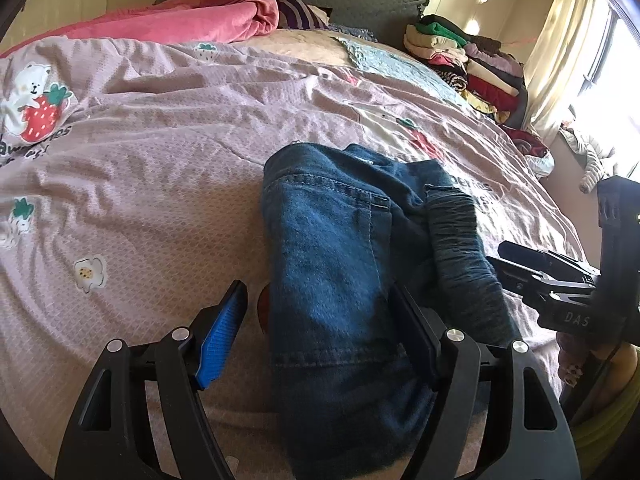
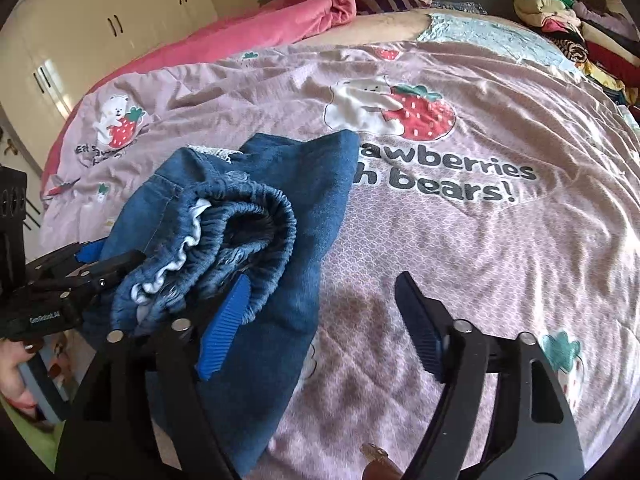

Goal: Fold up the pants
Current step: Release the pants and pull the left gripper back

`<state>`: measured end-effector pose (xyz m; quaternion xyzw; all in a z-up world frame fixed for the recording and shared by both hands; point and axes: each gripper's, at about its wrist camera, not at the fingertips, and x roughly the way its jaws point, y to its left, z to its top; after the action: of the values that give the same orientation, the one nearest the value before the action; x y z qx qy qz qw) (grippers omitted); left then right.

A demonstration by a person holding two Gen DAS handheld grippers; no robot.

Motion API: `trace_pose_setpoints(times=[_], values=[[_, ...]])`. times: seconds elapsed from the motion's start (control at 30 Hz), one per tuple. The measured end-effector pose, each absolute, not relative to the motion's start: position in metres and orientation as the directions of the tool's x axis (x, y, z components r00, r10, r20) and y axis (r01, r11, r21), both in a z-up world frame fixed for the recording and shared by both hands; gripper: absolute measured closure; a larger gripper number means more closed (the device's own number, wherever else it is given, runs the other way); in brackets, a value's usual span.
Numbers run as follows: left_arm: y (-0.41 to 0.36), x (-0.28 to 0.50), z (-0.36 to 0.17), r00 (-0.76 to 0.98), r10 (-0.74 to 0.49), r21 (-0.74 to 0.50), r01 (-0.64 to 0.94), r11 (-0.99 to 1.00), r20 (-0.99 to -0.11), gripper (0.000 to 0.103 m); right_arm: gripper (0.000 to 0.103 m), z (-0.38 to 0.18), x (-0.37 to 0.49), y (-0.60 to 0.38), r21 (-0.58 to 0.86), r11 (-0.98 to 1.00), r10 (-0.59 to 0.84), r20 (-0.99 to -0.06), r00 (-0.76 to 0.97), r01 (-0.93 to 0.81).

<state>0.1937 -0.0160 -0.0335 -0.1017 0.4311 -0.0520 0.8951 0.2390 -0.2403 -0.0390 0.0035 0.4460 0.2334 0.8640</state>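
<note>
bedspread (image 2: pixel 460 240): "awberries", "bears!" | left hand-held gripper (image 2: pixel 44 316): "GenRobot.AI" | right hand-held gripper (image 1: pixel 568 312): "DAS"

Home bedroom: bed (image 1: pixel 160 128), wardrobe (image 2: pixel 100 40)

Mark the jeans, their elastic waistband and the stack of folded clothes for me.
jeans (image 1: pixel 332 280): left wrist view, middle of the folded denim.
elastic waistband (image 2: pixel 260 216): right wrist view, gathered top edge.
stack of folded clothes (image 1: pixel 472 64): left wrist view, centre of the pile.
</note>
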Motion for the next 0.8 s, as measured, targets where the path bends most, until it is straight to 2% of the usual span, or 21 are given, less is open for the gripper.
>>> trace_pose_setpoints(times=[0.33,0.37,0.4,0.8], values=[[-0.012,0.176,-0.019,0.644,-0.148,-0.204,-0.013,0.979,-0.751,0.031,0.015,-0.022,0.220,-0.251,0.220,0.889,0.424,-0.727,0.540,-0.401],[-0.011,0.173,-0.018,0.644,-0.143,-0.202,-0.018,0.979,-0.751,0.028,0.013,-0.018,0.216,-0.252,0.215,0.889,0.425,-0.719,0.550,-0.405],[-0.010,0.172,-0.017,0.643,-0.140,-0.201,-0.022,0.979,-0.753,0.004,0.012,-0.016,0.213,-0.253,0.209,0.889,0.423,-0.714,0.558,-0.406],[-0.011,0.134,0.009,0.692,-0.123,-0.189,-0.019,0.982,-0.711,0.004,0.009,0.020,0.175,-0.261,0.179,0.884,0.440,-0.634,0.637,-0.432]])
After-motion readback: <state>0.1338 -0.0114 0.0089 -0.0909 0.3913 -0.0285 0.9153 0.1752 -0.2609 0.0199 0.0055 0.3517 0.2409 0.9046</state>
